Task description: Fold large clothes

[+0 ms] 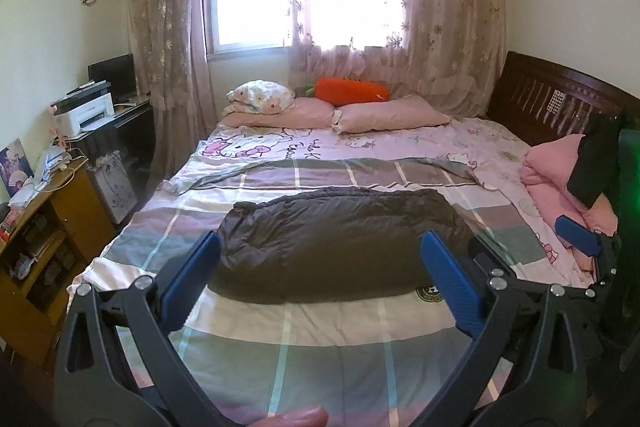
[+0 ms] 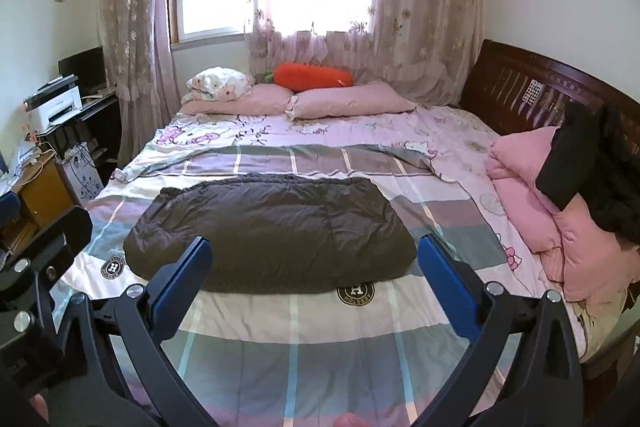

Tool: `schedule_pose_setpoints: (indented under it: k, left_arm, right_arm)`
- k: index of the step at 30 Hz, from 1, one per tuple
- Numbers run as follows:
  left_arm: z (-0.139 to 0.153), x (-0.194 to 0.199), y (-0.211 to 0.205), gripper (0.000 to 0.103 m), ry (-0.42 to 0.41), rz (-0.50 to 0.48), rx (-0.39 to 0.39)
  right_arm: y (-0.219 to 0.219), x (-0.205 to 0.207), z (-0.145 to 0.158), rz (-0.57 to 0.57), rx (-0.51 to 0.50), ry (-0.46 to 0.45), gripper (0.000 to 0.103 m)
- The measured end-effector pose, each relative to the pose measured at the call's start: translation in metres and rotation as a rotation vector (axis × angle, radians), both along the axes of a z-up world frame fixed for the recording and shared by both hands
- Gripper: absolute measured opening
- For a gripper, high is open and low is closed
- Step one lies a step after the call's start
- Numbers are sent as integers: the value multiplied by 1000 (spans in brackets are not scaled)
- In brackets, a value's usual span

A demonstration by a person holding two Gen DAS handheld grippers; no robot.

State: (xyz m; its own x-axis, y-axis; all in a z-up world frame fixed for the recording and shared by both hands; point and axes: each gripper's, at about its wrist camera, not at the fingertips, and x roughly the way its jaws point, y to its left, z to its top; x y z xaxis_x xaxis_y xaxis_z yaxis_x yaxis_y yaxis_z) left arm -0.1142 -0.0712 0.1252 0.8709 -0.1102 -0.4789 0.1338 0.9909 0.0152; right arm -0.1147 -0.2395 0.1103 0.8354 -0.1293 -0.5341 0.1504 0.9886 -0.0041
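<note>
A dark brown padded garment (image 1: 340,243) lies folded flat in a wide oblong on the checked quilt (image 1: 288,339) of the bed; it also shows in the right wrist view (image 2: 272,231). My left gripper (image 1: 320,243) is open and empty, held above the near side of the garment. My right gripper (image 2: 316,247) is open and empty, held above the garment's near right part. In the left wrist view the right gripper's blue finger (image 1: 578,235) shows at the right edge. In the right wrist view the left gripper's body (image 2: 36,267) shows at the left edge.
Pink pillows (image 2: 352,103) and an orange carrot cushion (image 2: 312,77) lie at the window end. A pink duvet (image 2: 560,219) with a black garment (image 2: 584,163) lies by the wooden headboard (image 2: 540,95) on the right. A wooden cabinet (image 1: 44,227) and a printer (image 1: 86,113) stand left.
</note>
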Motion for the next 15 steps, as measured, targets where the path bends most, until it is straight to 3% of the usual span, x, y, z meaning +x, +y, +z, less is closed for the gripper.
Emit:
schedule_pose_setpoints:
  k: [15]
  left_arm:
    - [2,-1,2,101,-4,-7,-5]
  right_arm:
    - [15,1,4,37,-6,2,102]
